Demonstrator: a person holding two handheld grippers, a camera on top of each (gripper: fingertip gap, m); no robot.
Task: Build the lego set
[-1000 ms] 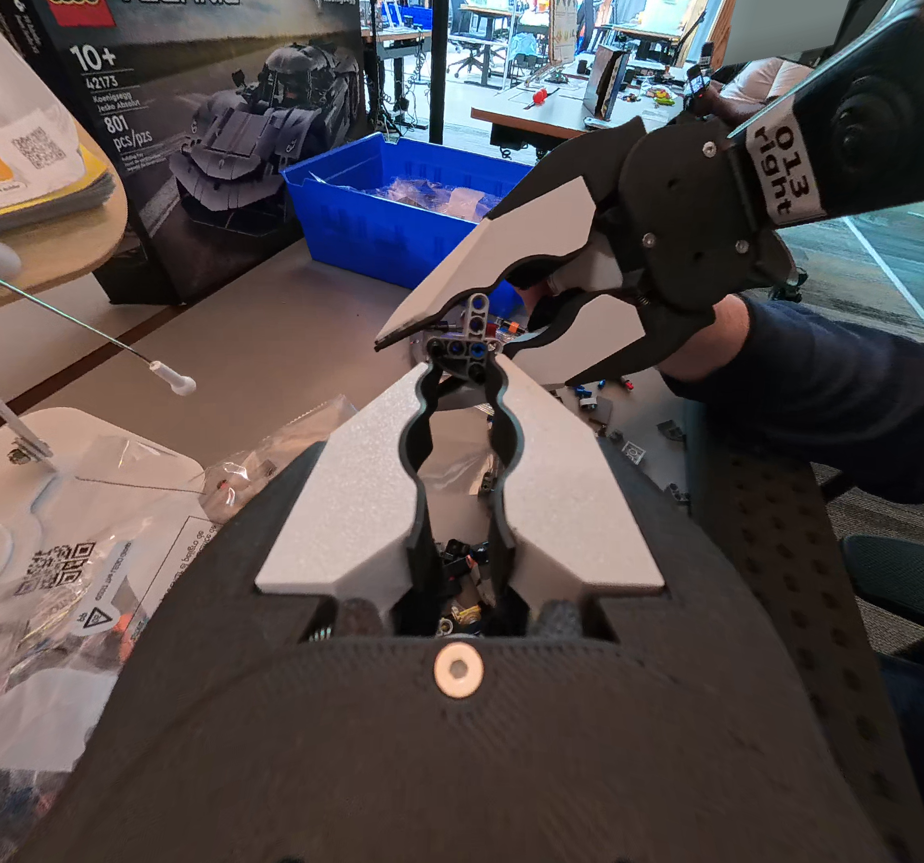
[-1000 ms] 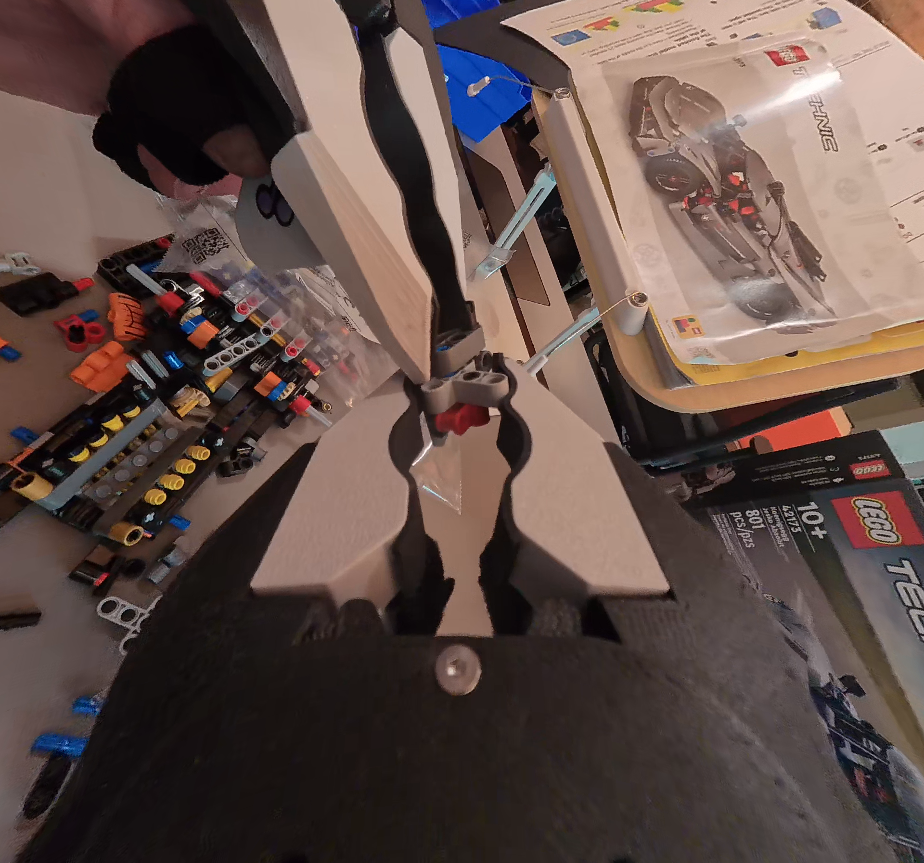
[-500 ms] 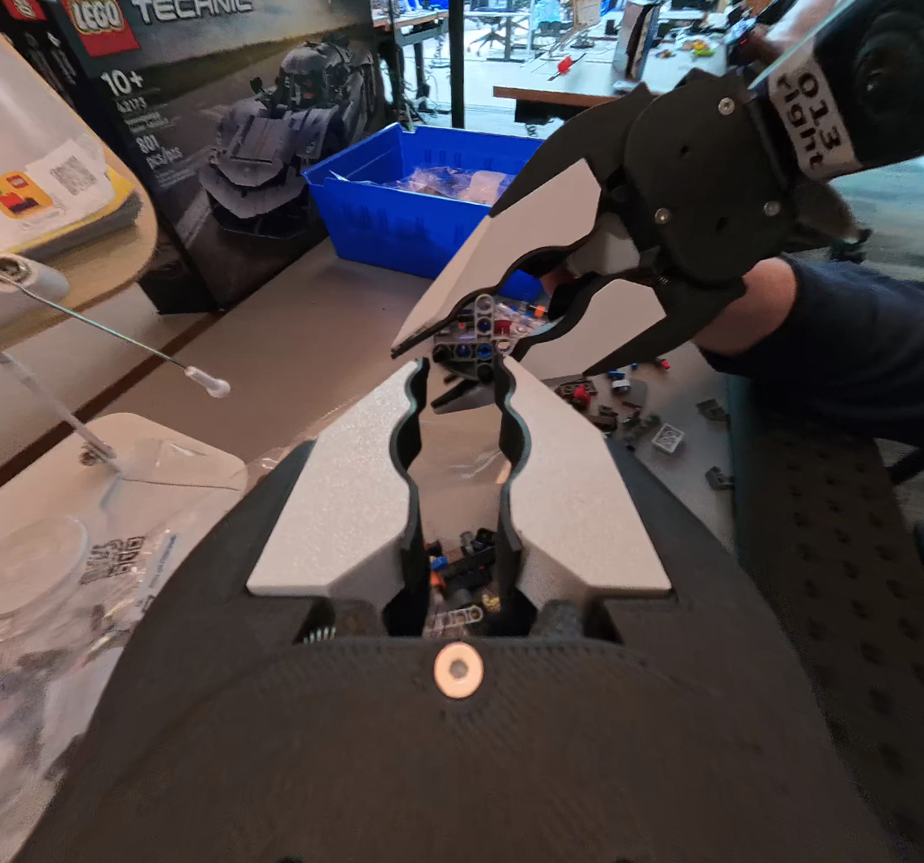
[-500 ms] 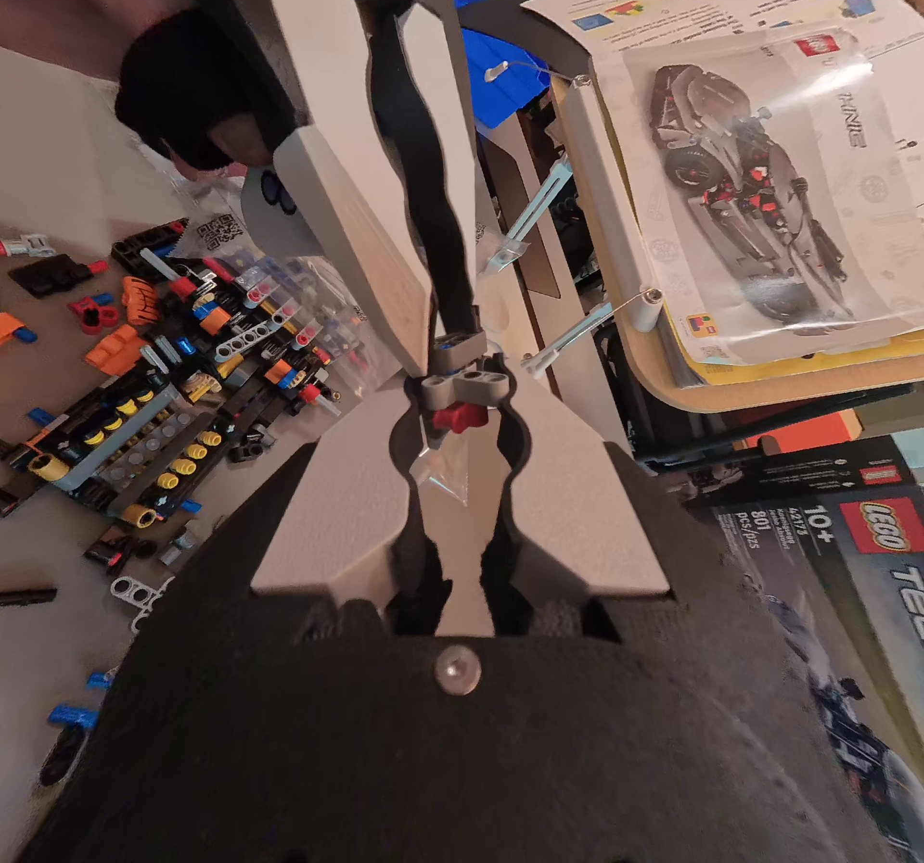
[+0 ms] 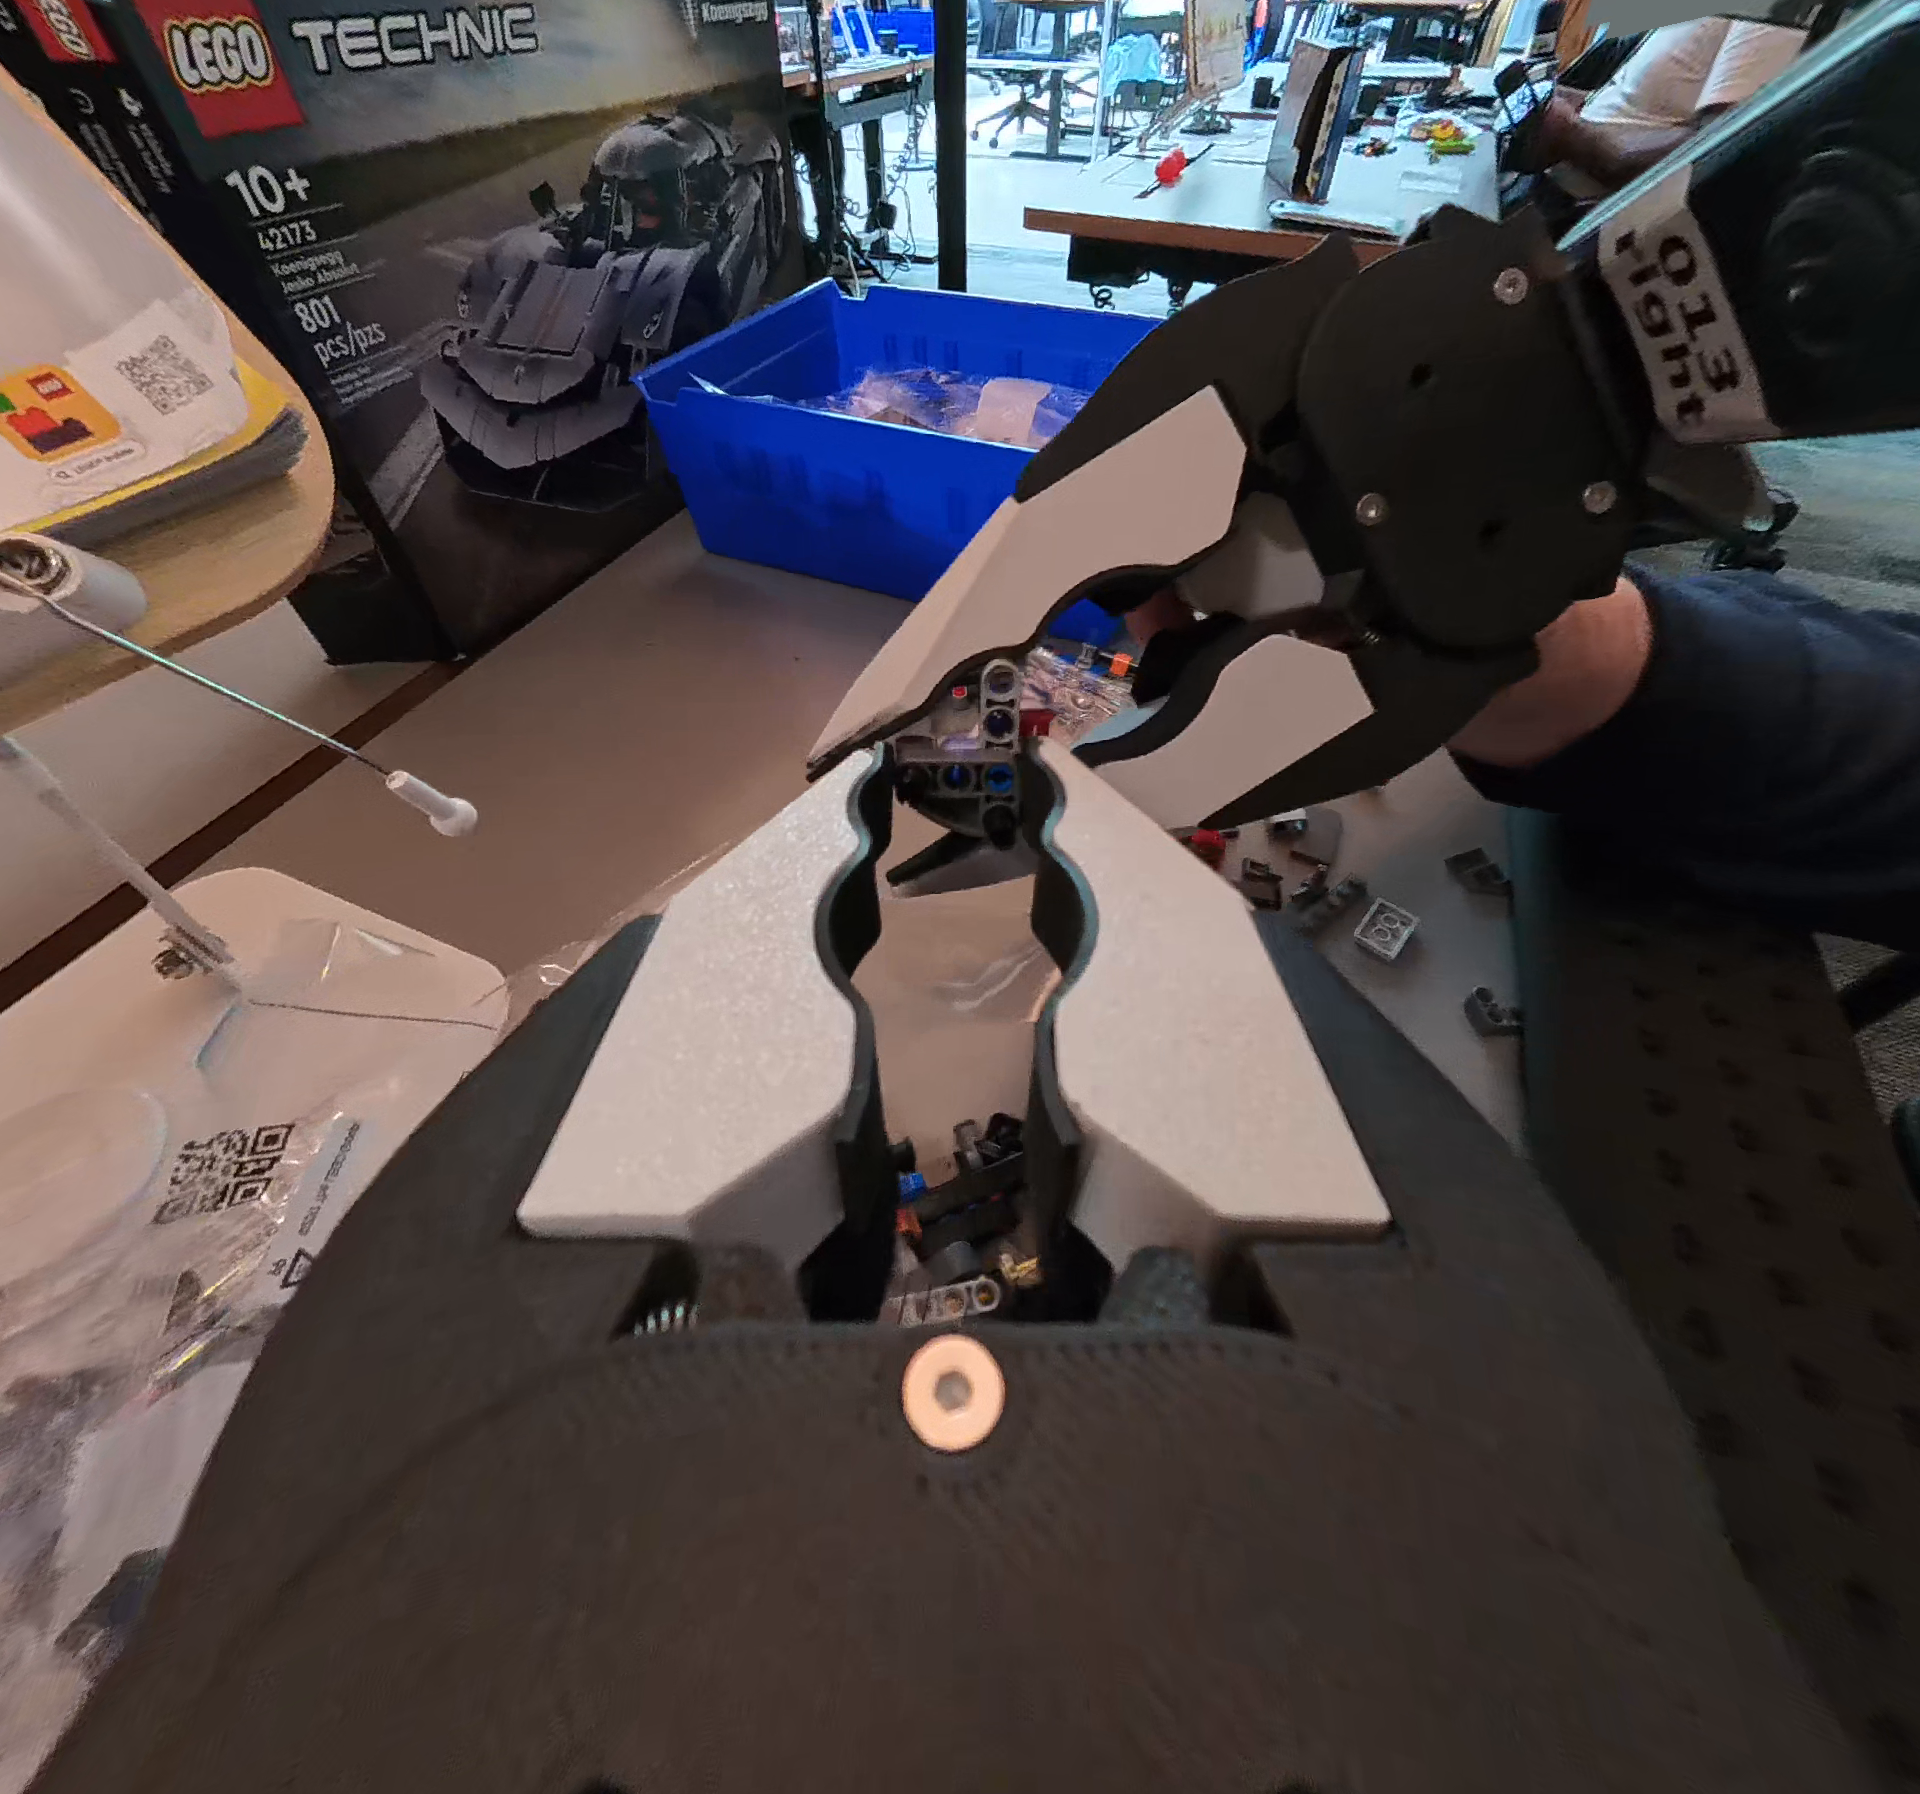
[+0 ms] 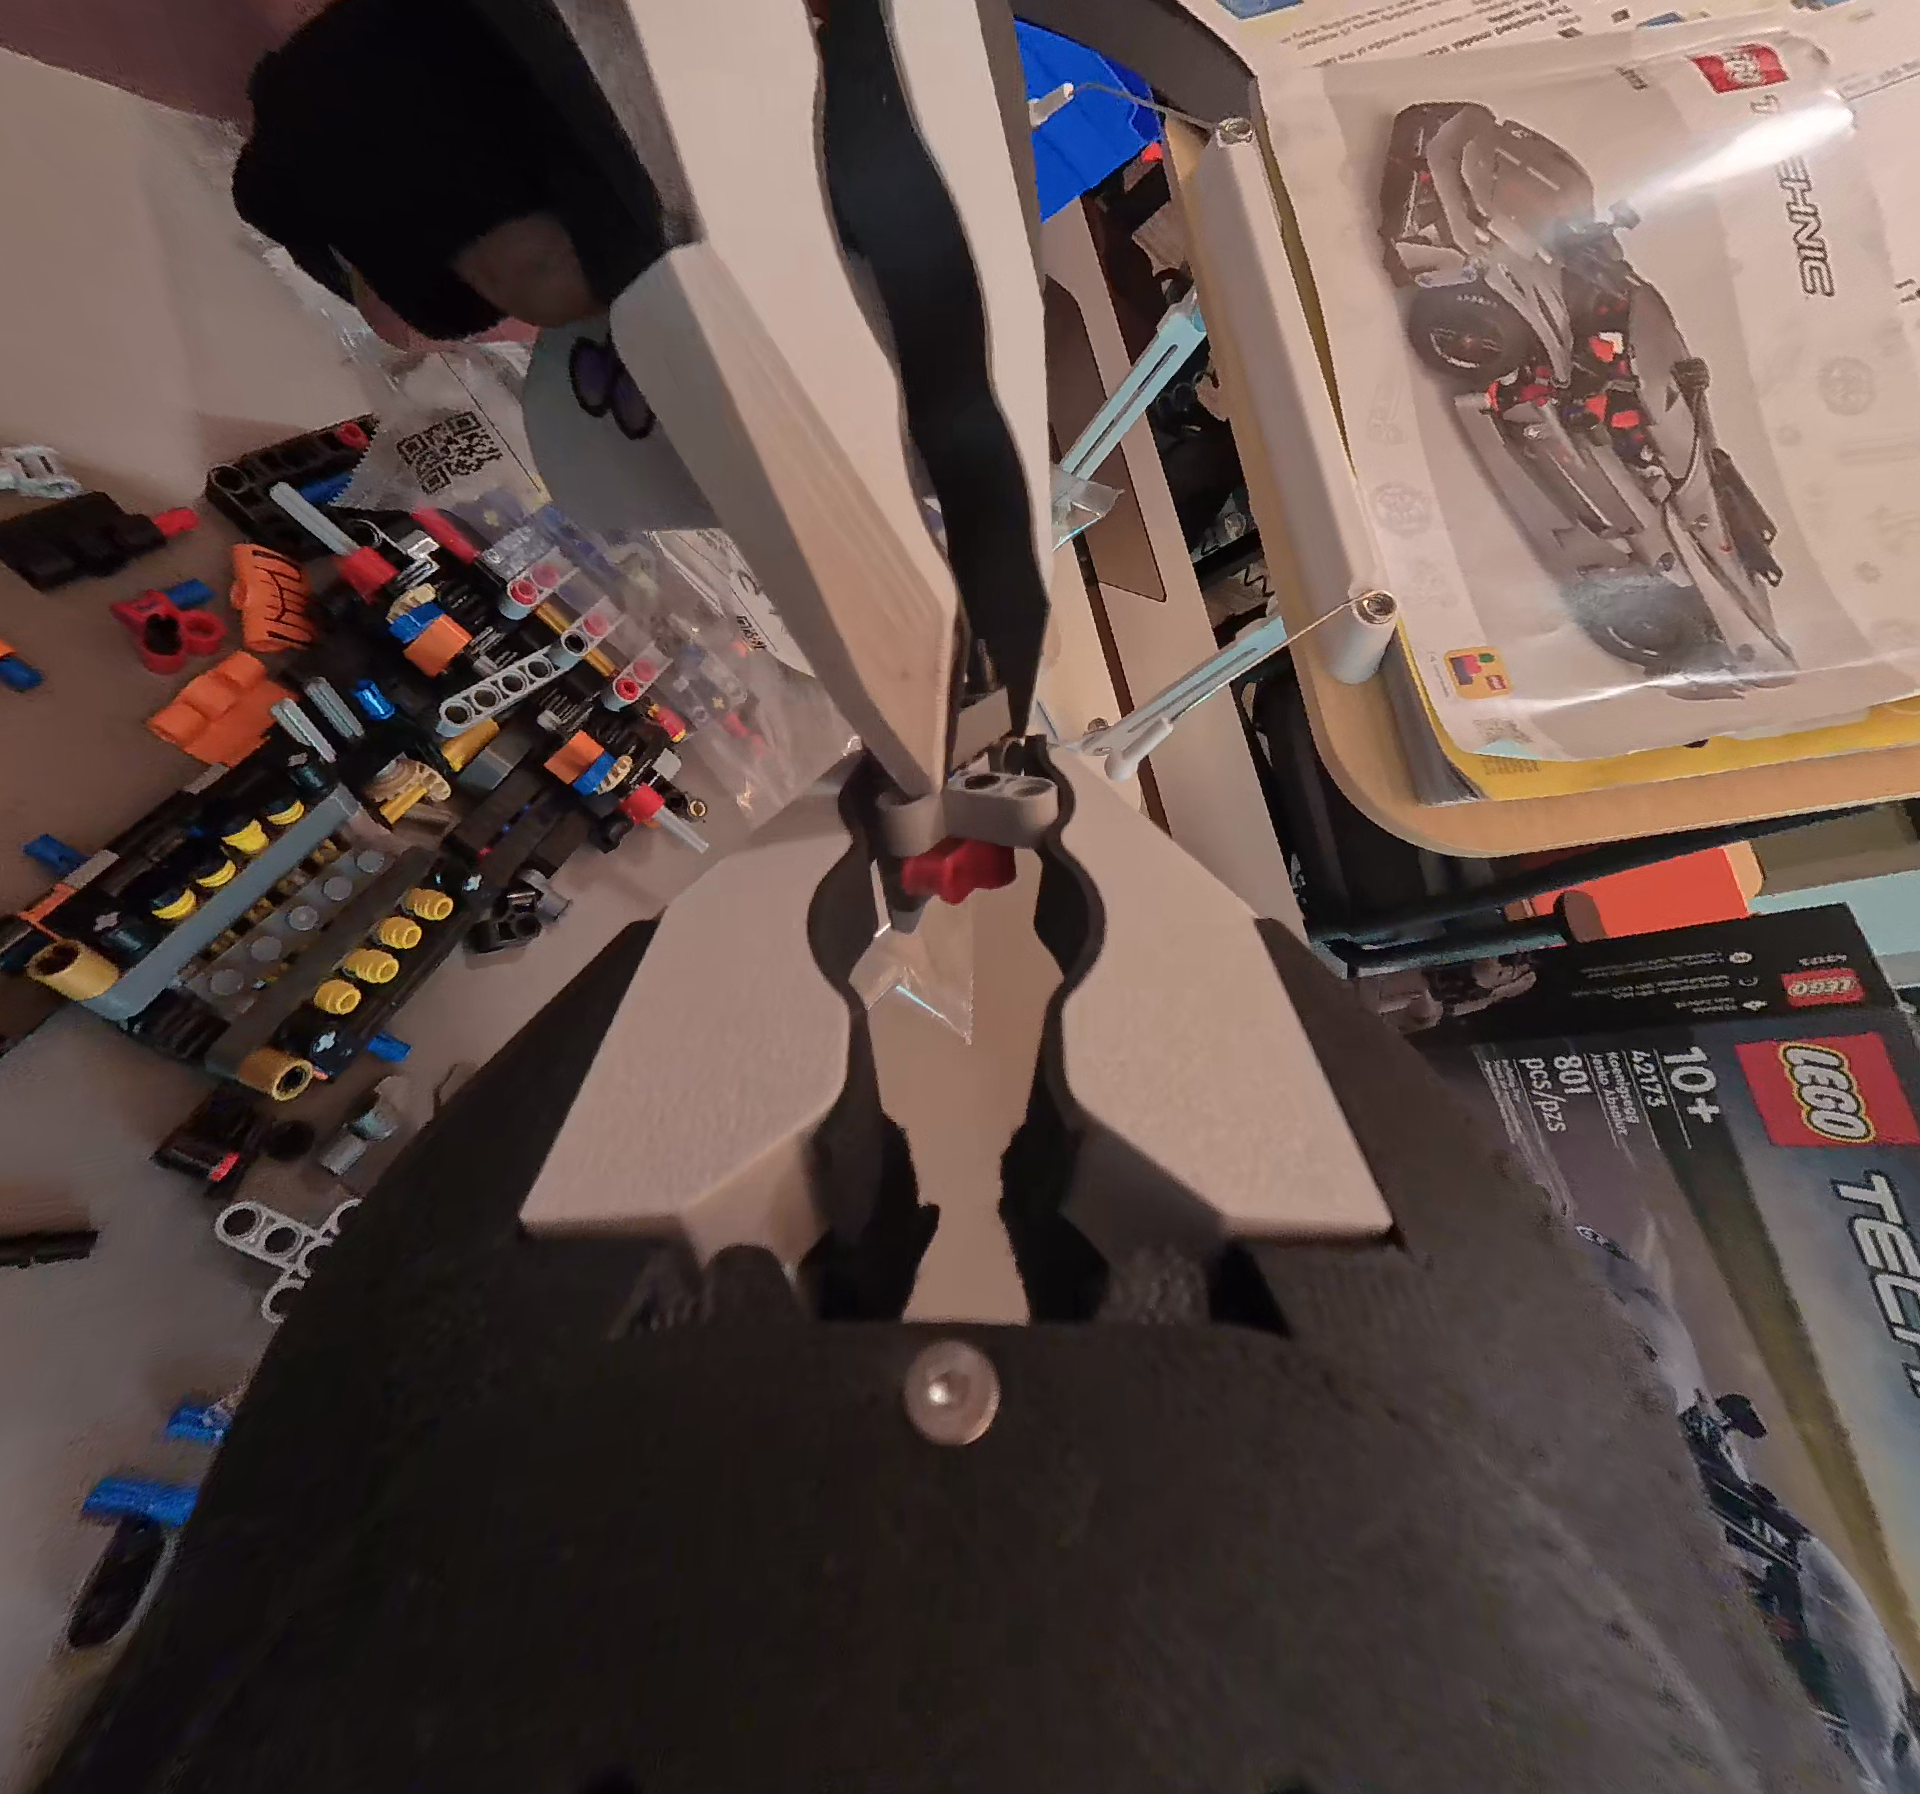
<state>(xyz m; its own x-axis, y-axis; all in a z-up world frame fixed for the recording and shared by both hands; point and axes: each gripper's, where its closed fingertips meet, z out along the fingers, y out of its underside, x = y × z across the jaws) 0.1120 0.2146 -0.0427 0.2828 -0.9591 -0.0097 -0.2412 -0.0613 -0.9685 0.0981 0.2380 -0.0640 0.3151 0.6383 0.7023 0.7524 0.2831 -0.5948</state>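
My left gripper (image 5: pixel 961 783) is shut on a small dark grey Technic assembly (image 5: pixel 971 773) with blue pins, held above the table. My right gripper (image 6: pixel 951 814) is shut on a light grey connector (image 6: pixel 1003 794) with a red pin (image 6: pixel 951 866). The two grippers meet tip to tip, and the connector presses against the assembly. In the left wrist view the right gripper's fingers (image 5: pixel 1049 570) come in from the right. In the right wrist view the left gripper's fingers (image 6: pixel 790 497) come down from the top. The joint between the two pieces is partly hidden by the fingertips.
Many loose pieces and a long grey-and-black sub-build (image 6: pixel 208 944) with yellow pins lie on the table at left. A blue bin (image 5: pixel 831 497), the set's box (image 5: pixel 468 238), an instruction booklet on a stand (image 6: pixel 1558 394) and plastic bags (image 5: pixel 156 1225) surround the work area. A sleeved arm (image 5: pixel 1766 736) is at right. My left and right fingertips are right by each other.
Both grippers keep their holds and stay tip to tip. The joined pair has shifted slightly, so the background has drifted in both views.
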